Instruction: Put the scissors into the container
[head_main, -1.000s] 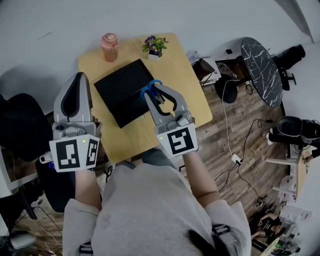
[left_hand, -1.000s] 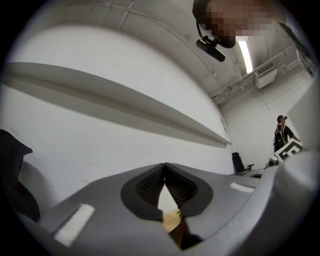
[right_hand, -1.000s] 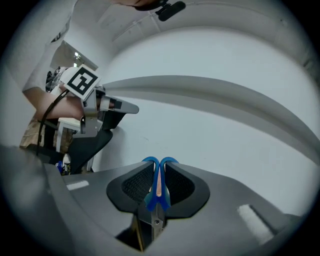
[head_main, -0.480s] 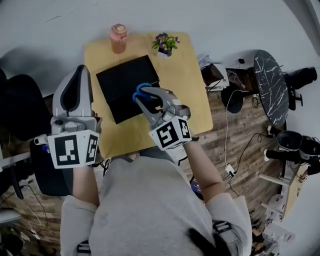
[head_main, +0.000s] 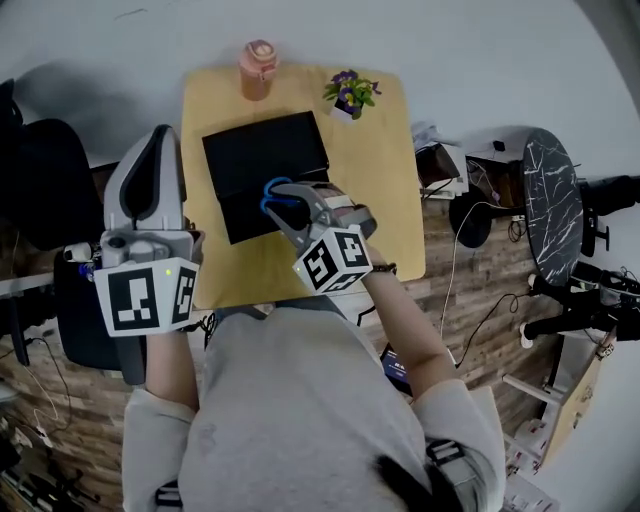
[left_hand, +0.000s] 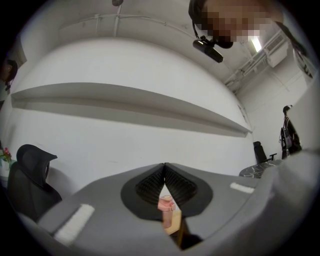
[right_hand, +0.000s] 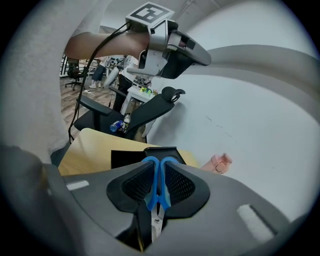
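head view from above a small wooden table (head_main: 385, 200). the right gripper (head_main: 300, 208) is clenched on a pair of blue-handled scissors (head_main: 272, 192). in the right gripper view the jaws of this gripper (right_hand: 157, 182) press on the scissors (right_hand: 156, 192) from both sides, with the blue handles pointing ahead past the jaw tips and the metal blades pointing back toward the camera. the black container (head_main: 265, 165) lies just ahead of and below the jaw tips, and the handle loops overlap its near edge. whether they touch it cannot be told. a pink bottle (head_main: 258, 68) and a small flower pot (head_main: 350, 95) stand beyond the container, well ahead of the gripper. the left gripper (head_main: 155, 150) is held off the table's left side, beside a black chair (head_main: 40, 180). in its own view the jaws meet at the tips and hold nothing (left_hand: 164, 172).
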